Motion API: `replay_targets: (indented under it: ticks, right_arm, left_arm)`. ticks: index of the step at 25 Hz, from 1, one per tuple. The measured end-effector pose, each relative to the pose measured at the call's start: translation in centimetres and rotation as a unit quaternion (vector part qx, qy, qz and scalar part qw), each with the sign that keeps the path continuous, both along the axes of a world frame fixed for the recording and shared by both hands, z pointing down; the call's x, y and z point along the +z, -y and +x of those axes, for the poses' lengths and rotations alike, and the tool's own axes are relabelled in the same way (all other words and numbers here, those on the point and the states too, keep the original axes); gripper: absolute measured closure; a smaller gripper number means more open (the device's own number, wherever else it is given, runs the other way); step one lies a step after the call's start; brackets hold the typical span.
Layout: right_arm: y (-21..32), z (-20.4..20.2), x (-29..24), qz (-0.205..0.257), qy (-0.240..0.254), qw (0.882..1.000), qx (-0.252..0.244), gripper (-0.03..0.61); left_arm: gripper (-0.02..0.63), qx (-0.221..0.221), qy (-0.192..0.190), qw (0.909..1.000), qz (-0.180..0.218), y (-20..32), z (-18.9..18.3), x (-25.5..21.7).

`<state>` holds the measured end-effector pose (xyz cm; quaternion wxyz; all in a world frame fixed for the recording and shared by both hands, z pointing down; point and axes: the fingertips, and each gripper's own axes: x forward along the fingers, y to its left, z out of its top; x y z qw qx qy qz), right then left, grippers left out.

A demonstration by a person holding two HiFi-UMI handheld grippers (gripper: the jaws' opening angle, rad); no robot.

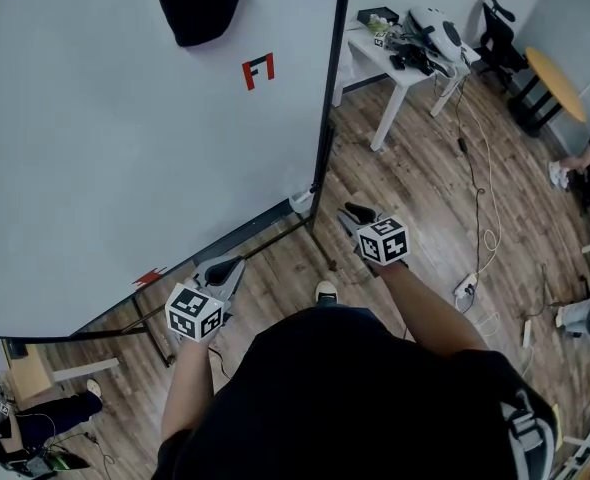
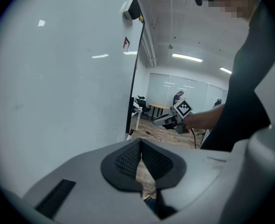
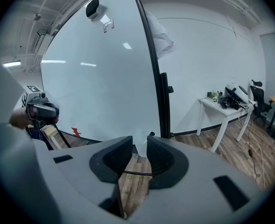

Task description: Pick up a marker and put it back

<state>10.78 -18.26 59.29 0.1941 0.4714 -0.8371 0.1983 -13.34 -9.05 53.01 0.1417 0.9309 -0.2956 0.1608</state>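
Note:
A big whiteboard (image 1: 125, 148) on a black stand fills the left of the head view. It bears a red drawn sign (image 1: 258, 71), and a small red mark (image 1: 150, 278) sits near its lower edge. I cannot make out a marker in any view. A pale little cup (image 1: 302, 201) hangs at the board's lower right corner. My left gripper (image 1: 223, 268) points at the board's lower edge, shut and empty (image 2: 140, 143). My right gripper (image 1: 353, 214) is open just short of the cup, which shows through the empty gap between its jaws (image 3: 139, 148).
A black cloth (image 1: 197, 3) hangs at the board's top. The stand's black post (image 1: 327, 118) and feet are beside my right gripper. A white table (image 1: 390, 63) with gear stands behind the post. Cables (image 1: 485, 218) trail over the wood floor. A round yellow table (image 1: 555, 78) is far right.

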Motion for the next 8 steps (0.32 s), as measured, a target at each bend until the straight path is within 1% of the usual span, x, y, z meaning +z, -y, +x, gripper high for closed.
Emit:
replay_targets:
  ticks: [8]
  right_arm:
    - [-1.3, -0.7, -0.8, 0.013, -0.009, 1.000, -0.008, 0.497]
  left_arm:
    - [0.601, 0.007, 0.002, 1.0000, 0.002, -0.6, -0.3, -0.2]
